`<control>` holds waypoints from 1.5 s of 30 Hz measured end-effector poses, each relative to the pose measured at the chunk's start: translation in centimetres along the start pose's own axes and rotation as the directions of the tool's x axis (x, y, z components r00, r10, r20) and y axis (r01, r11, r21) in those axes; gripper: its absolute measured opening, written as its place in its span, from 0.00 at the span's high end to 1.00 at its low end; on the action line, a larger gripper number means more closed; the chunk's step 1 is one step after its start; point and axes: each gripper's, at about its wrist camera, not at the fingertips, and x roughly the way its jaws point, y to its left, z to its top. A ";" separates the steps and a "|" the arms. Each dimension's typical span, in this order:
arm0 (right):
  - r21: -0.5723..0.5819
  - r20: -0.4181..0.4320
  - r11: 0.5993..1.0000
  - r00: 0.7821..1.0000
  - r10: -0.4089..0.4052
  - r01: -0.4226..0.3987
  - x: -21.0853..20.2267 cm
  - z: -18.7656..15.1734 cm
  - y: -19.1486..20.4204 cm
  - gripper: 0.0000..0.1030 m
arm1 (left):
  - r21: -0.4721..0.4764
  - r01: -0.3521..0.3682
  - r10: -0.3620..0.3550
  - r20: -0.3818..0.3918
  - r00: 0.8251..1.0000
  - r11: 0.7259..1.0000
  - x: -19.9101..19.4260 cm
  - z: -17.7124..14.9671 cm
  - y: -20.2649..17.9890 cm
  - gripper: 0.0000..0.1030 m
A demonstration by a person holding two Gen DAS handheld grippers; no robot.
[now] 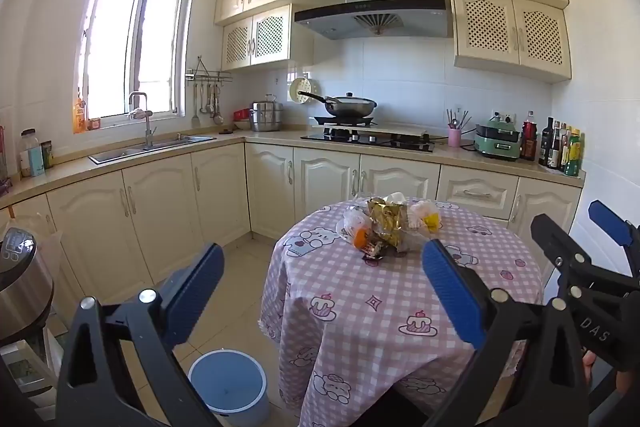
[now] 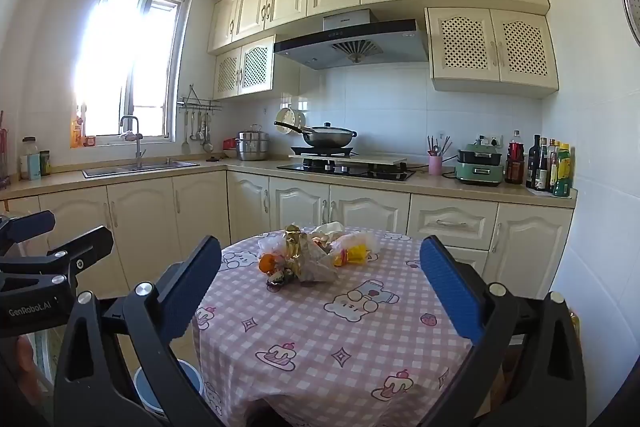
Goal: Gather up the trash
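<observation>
A heap of trash [image 1: 390, 227] [image 2: 316, 255] lies at the far side of a round table [image 1: 400, 327] [image 2: 340, 339] under a pink checked cloth: a gold foil wrapper, clear plastic bags, an orange piece and small dark wrappers. A pale blue bin [image 1: 228, 383] [image 2: 146, 387] stands on the floor left of the table. My left gripper [image 1: 324, 267] hangs open over the table's near left edge, well short of the heap. My right gripper [image 2: 320, 267] is open too, with nothing between its blue pads, near the front of the table. The right gripper [image 1: 600, 239] also shows at the left wrist view's right edge.
Cream cabinets and a counter [image 1: 264, 139] run along the back and left walls, with a sink [image 1: 152, 149], a stove with a wok [image 1: 352, 107], a green cooker [image 1: 498, 143] and bottles [image 1: 560, 151]. A steel appliance [image 1: 20, 279] stands at the near left.
</observation>
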 end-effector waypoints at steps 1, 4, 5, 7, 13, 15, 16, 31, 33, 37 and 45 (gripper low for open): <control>-0.001 -0.001 1.000 1.000 -0.001 0.001 0.0 0.0 0.0 0.07 | 0.000 -0.002 0.002 0.000 1.000 1.000 0.0 0.0 0.0 0.06; -0.001 -0.003 1.000 1.000 0.001 -0.001 0.0 0.0 0.0 0.07 | 0.000 -0.008 0.008 0.001 1.000 1.000 -0.1 -0.1 0.0 0.06; 0.000 -0.003 1.000 1.000 0.001 -0.001 0.0 0.0 0.0 0.07 | 0.001 -0.010 0.010 0.001 1.000 1.000 -0.1 -0.1 -0.1 0.06; -0.003 -0.005 1.000 1.000 -0.001 0.001 0.0 0.0 0.0 0.07 | -0.003 -0.002 0.002 -0.003 1.000 1.000 -0.1 0.0 0.0 0.06; 0.000 -0.008 1.000 1.000 0.002 -0.002 0.1 0.3 0.1 0.07 | -0.001 -0.001 0.001 -0.007 1.000 1.000 0.0 0.0 0.0 0.06; 0.001 -0.007 1.000 1.000 0.003 -0.003 -0.2 0.1 -0.3 0.07 | -0.001 -0.001 0.001 -0.007 1.000 1.000 -0.1 0.0 0.0 0.06; 0.000 -0.007 1.000 1.000 0.003 -0.003 -0.2 0.1 -0.4 0.07 | -0.001 0.000 0.000 -0.007 1.000 1.000 -0.1 0.0 0.1 0.06; 0.003 -0.012 1.000 1.000 0.000 0.000 0.2 -0.2 -0.2 0.07 | 0.003 0.002 -0.002 -0.015 1.000 1.000 0.8 -1.4 -0.4 0.06; 0.004 -0.011 1.000 1.000 -0.001 0.001 0.1 -0.1 -0.2 0.07 | 0.004 0.003 -0.003 -0.015 1.000 1.000 0.8 -1.7 -0.4 0.06; 0.005 -0.012 1.000 1.000 0.000 0.000 0.1 -0.2 -0.2 0.07 | 0.004 0.002 -0.002 -0.016 1.000 1.000 0.8 -1.5 -0.3 0.06; 0.005 -0.012 1.000 1.000 0.000 0.000 0.1 -0.1 -0.2 0.07 | 0.004 0.003 -0.003 -0.017 1.000 1.000 0.8 -1.4 -0.3 0.06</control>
